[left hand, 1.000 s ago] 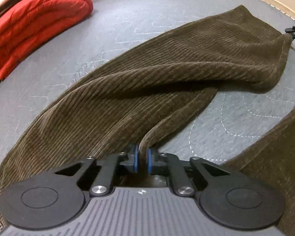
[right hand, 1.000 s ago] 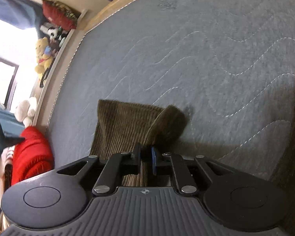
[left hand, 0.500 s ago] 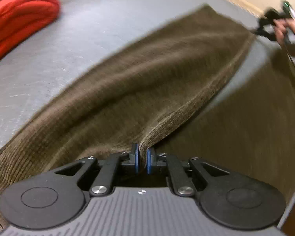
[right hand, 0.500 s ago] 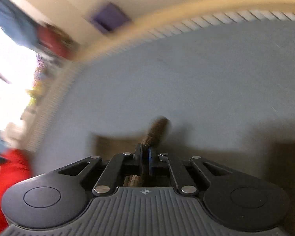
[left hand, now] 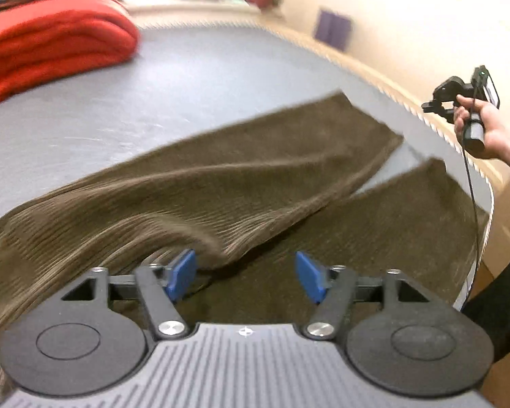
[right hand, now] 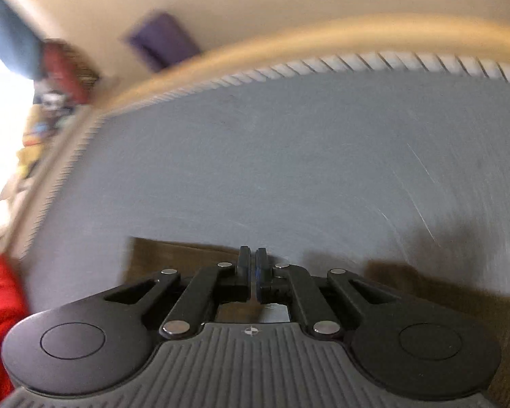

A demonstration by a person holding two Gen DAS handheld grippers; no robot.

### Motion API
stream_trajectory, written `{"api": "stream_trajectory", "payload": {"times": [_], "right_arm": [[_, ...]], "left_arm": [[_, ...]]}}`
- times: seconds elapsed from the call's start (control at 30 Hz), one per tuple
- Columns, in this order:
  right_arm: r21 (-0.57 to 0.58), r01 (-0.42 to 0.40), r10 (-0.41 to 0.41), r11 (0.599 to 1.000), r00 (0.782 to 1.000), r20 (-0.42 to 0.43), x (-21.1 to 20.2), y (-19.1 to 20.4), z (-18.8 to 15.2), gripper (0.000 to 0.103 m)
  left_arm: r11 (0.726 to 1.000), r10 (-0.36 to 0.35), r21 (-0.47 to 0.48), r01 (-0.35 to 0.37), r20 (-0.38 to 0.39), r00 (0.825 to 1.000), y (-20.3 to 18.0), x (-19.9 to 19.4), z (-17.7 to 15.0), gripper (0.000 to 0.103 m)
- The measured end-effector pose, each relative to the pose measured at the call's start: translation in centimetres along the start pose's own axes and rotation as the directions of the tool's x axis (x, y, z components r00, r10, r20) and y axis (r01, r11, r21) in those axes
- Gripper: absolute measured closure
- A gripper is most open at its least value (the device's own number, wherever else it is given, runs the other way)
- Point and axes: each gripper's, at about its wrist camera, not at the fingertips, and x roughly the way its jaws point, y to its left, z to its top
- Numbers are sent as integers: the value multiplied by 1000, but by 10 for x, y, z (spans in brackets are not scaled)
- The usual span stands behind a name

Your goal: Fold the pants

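Note:
The brown corduroy pants (left hand: 255,176) lie on the grey quilted bed (left hand: 187,78), one leg draped slantwise over the other leg (left hand: 391,224). My left gripper (left hand: 244,277) hovers low over them with its jaws opening; a ridge of cloth lies by the left blue pad (left hand: 180,273), and neither pad presses on it. In the left wrist view a hand holds my right gripper (left hand: 438,102) in the air beyond the hems. From its own camera the right gripper (right hand: 253,258) is shut with nothing between the fingers, and the pants' hem (right hand: 173,258) lies below it.
A folded red blanket (left hand: 51,47) sits at the bed's far left corner. The bed's corded edge (left hand: 408,108) and a wooden frame run behind the hems. Soft toys and a purple patch on the wall (right hand: 159,44) lie beyond the bed.
My left gripper carried the pant leg across onto the other leg, then opened and let the cloth go. My right gripper rose off the hem and no longer holds cloth.

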Motion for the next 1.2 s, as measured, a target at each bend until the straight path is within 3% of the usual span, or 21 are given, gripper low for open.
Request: {"api": "stream_trajectory", "payload": {"times": [0.1,0.17,0.23,0.33,0.37,0.47,0.53,0.67,0.8,0.87,0.93,1.07,1.13,1.2], "right_arm": [[-101,-139,142,985,990,20,-39,37,-9,99],[-151,-204,205,967,979,-9,-65,62,-22,93],[-252,-266,264,930,964,-43,-95,91,-39,92],[-429,-363,364,827,928,-84,-149,130,-76,92],[-476,-404,402,781,909,-111,-169,140,-92,87],[-552,-509,478,660,852,-213,-214,157,-134,73],[-585,-555,492,591,823,-283,-237,161,-171,71],[-597,-603,423,529,797,-430,-259,159,-247,71],[-561,-601,324,570,791,-519,-264,137,-309,71],[-583,-564,247,585,808,-534,-261,131,-336,71],[-608,-558,200,565,808,-554,-258,130,-354,71],[-659,-594,125,462,779,-614,-254,125,-389,71],[-664,-598,76,449,765,-639,-252,117,-402,71],[-647,-623,26,439,729,-684,-247,113,-411,71]], "left_arm": [[998,48,-53,-44,66,997,14,-48,-30,16],[992,92,-89,-84,85,992,27,-78,-50,16],[986,127,-120,-116,94,987,46,-102,-65,16],[972,175,-173,-158,89,981,79,-133,-85,16],[966,189,-194,-169,91,978,90,-142,-91,16],[951,224,-242,-192,113,968,117,-169,-107,16],[944,243,-263,-200,140,960,130,-183,-115,16],[940,221,-295,-174,137,966,148,-183,-128,16],[935,166,-337,-108,149,975,163,-175,-138,16],[913,160,-394,-105,109,981,171,-161,-140,18],[880,164,-460,-120,57,985,183,-148,-141,20],[818,229,-537,-206,-24,973,198,-134,-143,21],[797,216,-563,-217,-69,974,205,-128,-144,20],[776,206,-586,-233,-113,972,211,-124,-147,19]]}}
